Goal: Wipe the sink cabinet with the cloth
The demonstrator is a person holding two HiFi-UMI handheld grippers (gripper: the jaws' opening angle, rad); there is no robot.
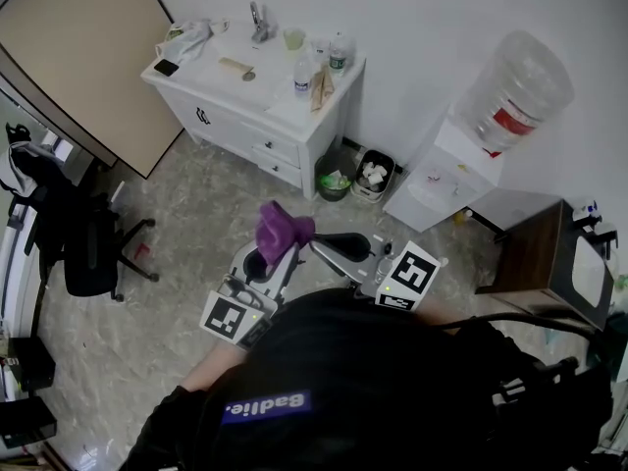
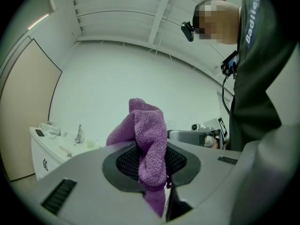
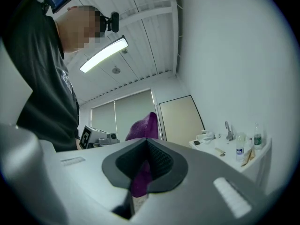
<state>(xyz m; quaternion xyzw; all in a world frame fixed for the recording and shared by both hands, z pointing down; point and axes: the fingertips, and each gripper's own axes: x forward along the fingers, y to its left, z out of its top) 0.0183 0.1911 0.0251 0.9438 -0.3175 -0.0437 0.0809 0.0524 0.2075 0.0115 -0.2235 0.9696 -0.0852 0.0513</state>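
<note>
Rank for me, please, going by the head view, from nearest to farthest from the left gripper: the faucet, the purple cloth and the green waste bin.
1. The purple cloth, clamped in the left gripper itself.
2. The green waste bin, on the floor at the right end of the sink cabinet.
3. The faucet, at the back of the cabinet top, by the wall.

Evenly bright, ceiling strip light [image 3: 103,54] glare, fisheye vignetting
</note>
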